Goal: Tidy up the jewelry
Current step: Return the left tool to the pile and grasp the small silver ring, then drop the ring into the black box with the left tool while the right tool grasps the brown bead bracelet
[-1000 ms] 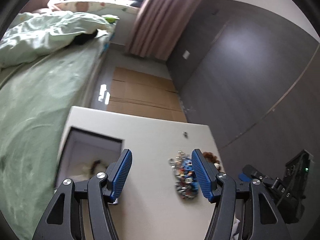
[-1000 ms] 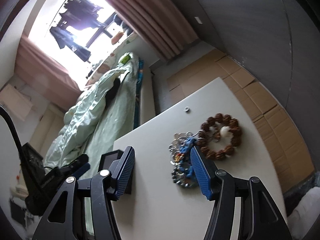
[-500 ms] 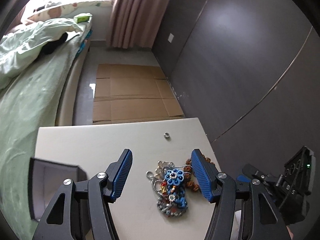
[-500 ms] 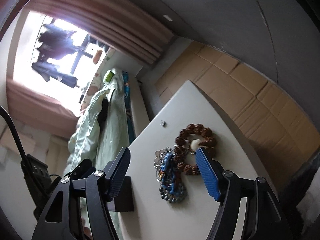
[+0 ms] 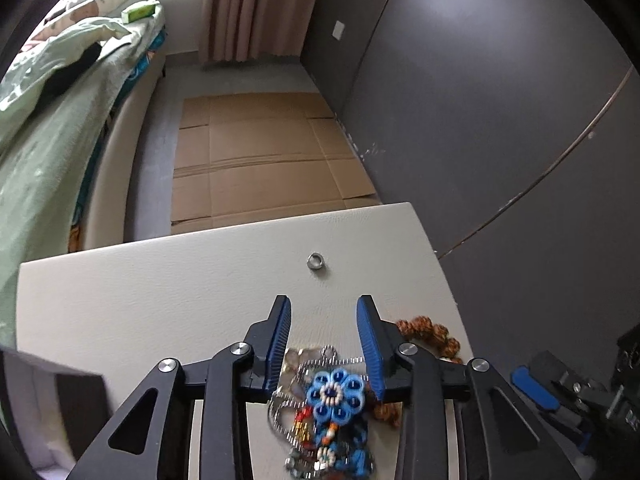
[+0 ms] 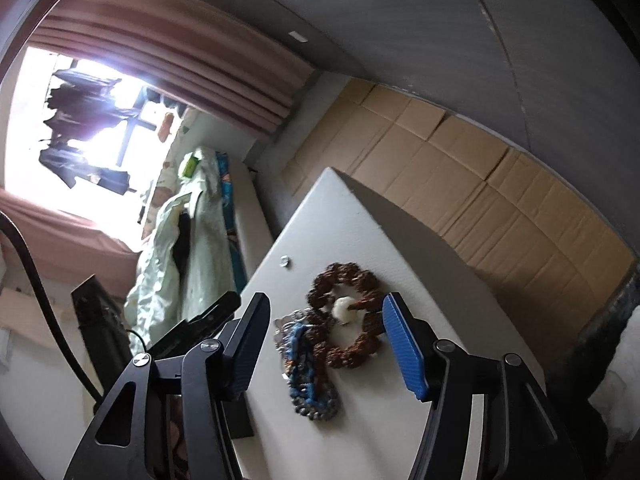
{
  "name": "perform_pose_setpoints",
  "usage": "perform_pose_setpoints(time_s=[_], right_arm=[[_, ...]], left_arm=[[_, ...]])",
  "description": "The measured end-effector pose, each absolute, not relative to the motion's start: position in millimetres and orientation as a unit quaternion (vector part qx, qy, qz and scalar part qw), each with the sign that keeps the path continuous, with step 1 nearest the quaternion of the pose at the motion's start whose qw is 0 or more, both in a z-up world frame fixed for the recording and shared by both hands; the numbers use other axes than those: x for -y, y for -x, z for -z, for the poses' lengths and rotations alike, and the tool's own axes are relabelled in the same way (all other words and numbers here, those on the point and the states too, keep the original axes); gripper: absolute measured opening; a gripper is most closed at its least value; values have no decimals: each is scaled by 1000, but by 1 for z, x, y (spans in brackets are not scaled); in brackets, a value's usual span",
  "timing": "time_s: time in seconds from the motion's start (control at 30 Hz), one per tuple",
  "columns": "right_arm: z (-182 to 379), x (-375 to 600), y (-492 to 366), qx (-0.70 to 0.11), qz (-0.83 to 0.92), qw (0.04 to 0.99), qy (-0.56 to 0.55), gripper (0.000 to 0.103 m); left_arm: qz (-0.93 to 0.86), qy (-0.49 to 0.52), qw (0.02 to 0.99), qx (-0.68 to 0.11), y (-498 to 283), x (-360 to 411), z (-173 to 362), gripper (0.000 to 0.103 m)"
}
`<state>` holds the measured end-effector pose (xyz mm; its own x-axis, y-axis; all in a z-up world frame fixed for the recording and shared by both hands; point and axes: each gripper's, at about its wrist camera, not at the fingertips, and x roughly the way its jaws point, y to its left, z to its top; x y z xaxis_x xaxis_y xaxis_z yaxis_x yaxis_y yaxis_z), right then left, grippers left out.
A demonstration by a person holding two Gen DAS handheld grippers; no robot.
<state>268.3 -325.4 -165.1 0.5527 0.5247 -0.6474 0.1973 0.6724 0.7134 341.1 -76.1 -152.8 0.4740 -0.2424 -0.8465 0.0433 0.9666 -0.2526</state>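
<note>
While the left gripper (image 5: 323,306) is closing its jaws around the blue necklace (image 5: 335,392) without touching it, the right gripper (image 6: 326,314) is hovering with jaws apart over the bead bracelet (image 6: 345,316).

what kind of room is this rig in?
Most likely a home bedroom. A bed with rumpled pale green bedding runs along one side, pink pleated curtains hang by a bright window, and jewelry lies on a small white table at the bedside.
</note>
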Motion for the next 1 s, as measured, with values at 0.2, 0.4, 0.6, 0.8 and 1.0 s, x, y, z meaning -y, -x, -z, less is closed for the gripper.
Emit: perform_pose_setpoints(time_s=[0.2,0.4,0.6,0.8,1.0], right_arm=[[177,339,-272,-467,-76,779,-412,61],[179,354,-273,-461,-55,779,-422,61],[181,351,-279,-471,-56,778,-412,61],[180,348,-279,-472,-63,777,-412,61],[173,337,-282,-473,-89,787,-386,61]], left_arm=[[67,88,851,-513,-368,88,168,32],[39,63,846,-528,-390,100,183,32],[6,27,845,-534,-396,108,190,25],[2,19,840,-543,-396,107,191,13],[13,36,840,-542,-385,98,186,13]])
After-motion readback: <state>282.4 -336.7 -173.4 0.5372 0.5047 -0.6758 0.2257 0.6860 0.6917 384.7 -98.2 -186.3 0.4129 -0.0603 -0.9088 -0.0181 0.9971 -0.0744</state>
